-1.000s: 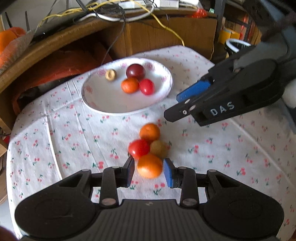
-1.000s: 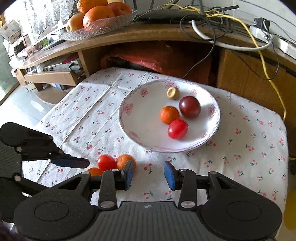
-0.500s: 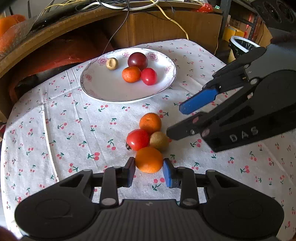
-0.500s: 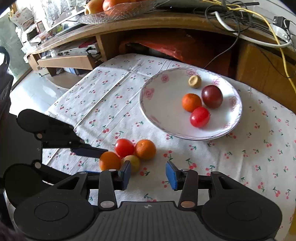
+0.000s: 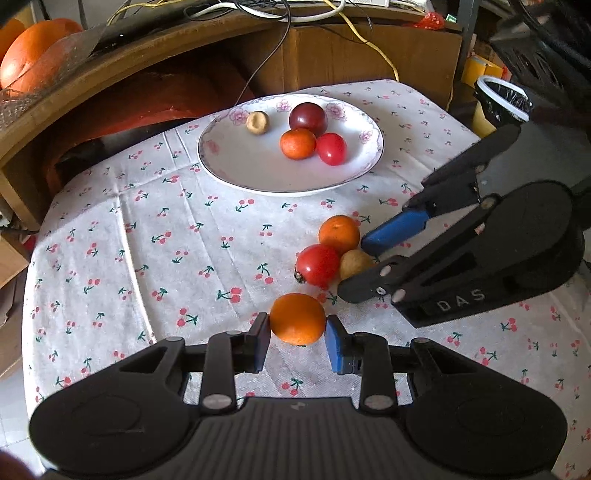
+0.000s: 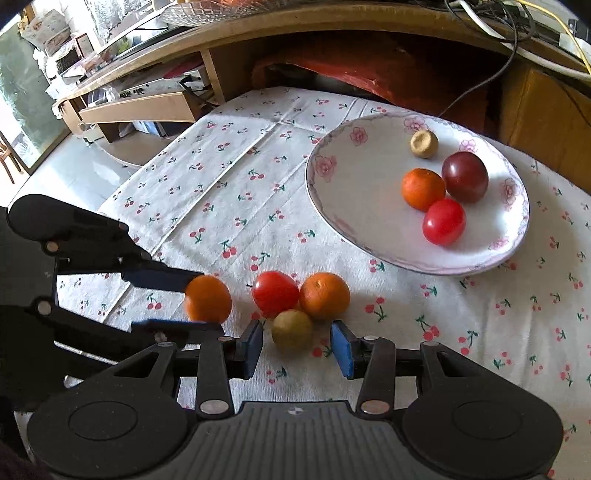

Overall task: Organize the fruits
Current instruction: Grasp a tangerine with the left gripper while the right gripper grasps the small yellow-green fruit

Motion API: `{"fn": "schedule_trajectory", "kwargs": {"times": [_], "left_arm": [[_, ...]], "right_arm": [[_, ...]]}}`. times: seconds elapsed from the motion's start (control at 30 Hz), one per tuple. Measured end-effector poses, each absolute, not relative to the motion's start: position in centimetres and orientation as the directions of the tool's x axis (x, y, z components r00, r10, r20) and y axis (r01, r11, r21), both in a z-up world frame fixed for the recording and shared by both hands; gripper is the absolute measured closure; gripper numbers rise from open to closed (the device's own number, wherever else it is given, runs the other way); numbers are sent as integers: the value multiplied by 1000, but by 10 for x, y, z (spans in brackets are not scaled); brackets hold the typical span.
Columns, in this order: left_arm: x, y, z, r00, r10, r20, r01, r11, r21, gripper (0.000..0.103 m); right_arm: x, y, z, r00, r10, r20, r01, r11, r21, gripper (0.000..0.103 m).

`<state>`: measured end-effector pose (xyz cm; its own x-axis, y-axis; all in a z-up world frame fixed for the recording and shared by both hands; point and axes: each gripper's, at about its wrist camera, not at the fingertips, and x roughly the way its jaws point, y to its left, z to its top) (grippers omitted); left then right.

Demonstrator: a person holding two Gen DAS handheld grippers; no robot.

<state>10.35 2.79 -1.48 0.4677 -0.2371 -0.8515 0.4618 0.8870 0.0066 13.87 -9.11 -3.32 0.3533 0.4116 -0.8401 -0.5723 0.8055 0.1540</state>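
- The left gripper (image 5: pixel 297 334) pinches an orange fruit (image 5: pixel 297 324) between its two blue pads, which press on either side of it; seen from the right wrist, that fruit (image 6: pixel 208 299) sits a little apart from the loose cluster.
- The right gripper (image 6: pixel 296 344) stands with its fingers spread, a small yellow-green fruit (image 6: pixel 292 329) lying on the cloth just ahead of the gap and touched by neither pad.
- Behind the yellow-green fruit, a red tomato (image 6: pixel 275 294) and a second orange (image 6: pixel 324 295) rest side by side, all three touching on the cherry-print tablecloth (image 6: pixel 236 206).
- Well apart from the cluster, a white floral-rimmed plate (image 6: pixel 354 206) sits at the far side of the table.
- On the plate lie a dark red plum (image 6: pixel 464 177), a small orange fruit (image 6: pixel 423 188) and a red tomato (image 6: pixel 443 221) bunched together, with a small tan fruit (image 6: pixel 424 143) a short way off.
- A wooden shelf (image 5: pixel 122 59) behind the table carries cables (image 5: pixel 295 11), and a glass bowl of large oranges (image 5: pixel 33 55) stands at its left end.
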Motion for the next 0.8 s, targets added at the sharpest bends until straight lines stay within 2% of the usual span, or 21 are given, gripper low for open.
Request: {"fn": "schedule_trajectory", "kwargs": {"times": [0.53, 0.7, 0.8], "left_arm": [[110, 26, -23, 467, -225, -855, 452, 892, 12, 60], [109, 26, -22, 463, -232, -856, 464, 886, 11, 61], [108, 25, -22, 465, -226, -856, 469, 883, 22, 63]], "right_arm": [[137, -89, -34, 367, 400, -840, -585, 801, 127, 68], [135, -88, -33, 366, 401, -840, -597, 794, 118, 83], [132, -86, -33, 370, 395, -841, -611, 785, 100, 83]]}}
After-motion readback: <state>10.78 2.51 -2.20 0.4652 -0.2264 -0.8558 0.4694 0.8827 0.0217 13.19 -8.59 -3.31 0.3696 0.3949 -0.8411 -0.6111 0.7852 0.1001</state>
